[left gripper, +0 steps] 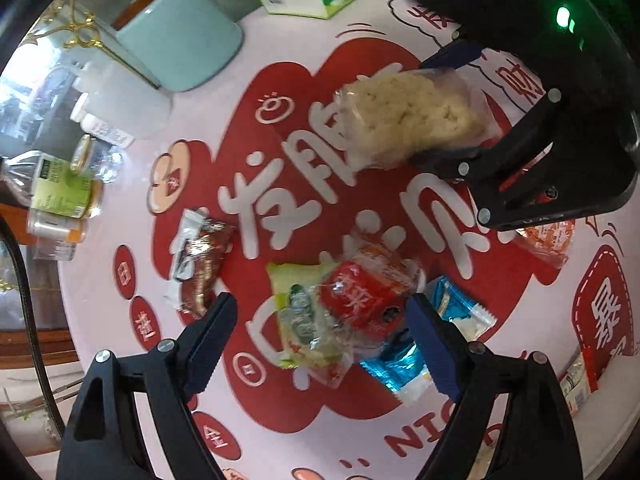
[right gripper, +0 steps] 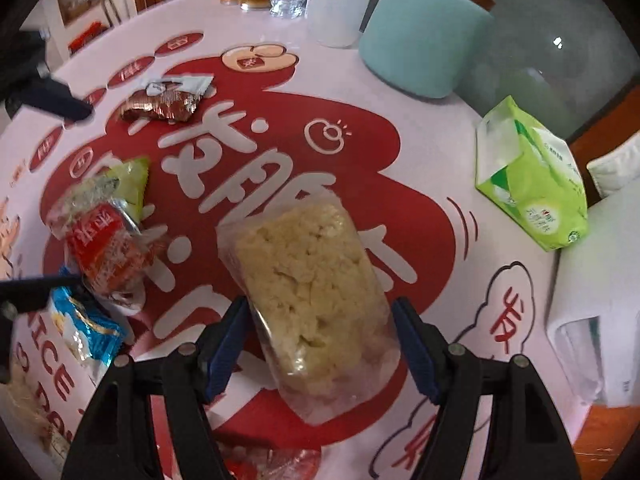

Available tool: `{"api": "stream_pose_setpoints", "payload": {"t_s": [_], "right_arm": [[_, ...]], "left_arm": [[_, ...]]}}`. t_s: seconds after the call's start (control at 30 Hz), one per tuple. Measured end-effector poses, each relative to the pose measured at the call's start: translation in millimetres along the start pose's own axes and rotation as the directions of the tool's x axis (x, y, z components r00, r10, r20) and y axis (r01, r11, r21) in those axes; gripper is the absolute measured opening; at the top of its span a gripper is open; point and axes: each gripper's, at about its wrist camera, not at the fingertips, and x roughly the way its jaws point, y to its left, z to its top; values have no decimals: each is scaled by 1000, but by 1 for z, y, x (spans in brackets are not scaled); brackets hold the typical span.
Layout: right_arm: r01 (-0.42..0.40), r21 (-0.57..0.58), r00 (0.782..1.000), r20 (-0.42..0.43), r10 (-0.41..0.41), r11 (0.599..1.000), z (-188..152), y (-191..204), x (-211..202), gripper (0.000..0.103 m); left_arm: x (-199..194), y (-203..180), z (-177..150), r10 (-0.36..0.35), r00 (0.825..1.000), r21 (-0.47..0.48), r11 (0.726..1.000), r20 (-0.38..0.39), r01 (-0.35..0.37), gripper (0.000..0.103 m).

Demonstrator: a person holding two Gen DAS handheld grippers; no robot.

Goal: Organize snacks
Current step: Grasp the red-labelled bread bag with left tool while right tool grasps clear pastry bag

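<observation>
Several snack packets lie scattered on my round table [left gripper: 332, 436], its white top printed with a big red cloud and white characters. My left gripper [left gripper: 322, 328] hangs open over the red packet [left gripper: 368, 292] and green packet [left gripper: 296, 312]. My right gripper [right gripper: 320, 344] straddles the clear rice-cake bag [right gripper: 312, 292]; I cannot tell whether it grips. A teal canister [right gripper: 424, 36] and tissue pack [right gripper: 532, 176] stand at the rim.

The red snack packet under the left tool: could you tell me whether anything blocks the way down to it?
Nothing visible does. The left tool hangs open straight over the red snack packet, which lies on top of the green packet and beside the blue packet.
</observation>
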Motion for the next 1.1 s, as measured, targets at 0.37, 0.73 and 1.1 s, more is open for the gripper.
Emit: {"api": "stream_pose_setpoints", "payload": {"t_s": [0.37, 0.73, 1.1], "right_arm": [[-97, 130, 994, 56, 90, 987, -43, -10, -17, 51], [-123, 222, 991, 74, 109, 967, -62, 5, -38, 50], [-135, 281, 977, 196, 81, 950, -65, 26, -133, 49]], "left_arm": [[28, -19, 8, -13, 999, 72, 997, -47, 16, 64], [-2, -15, -8, -34, 999, -16, 999, 28, 34, 50], [-111, 27, -59, -55, 982, -216, 972, 178, 94, 50]]}}
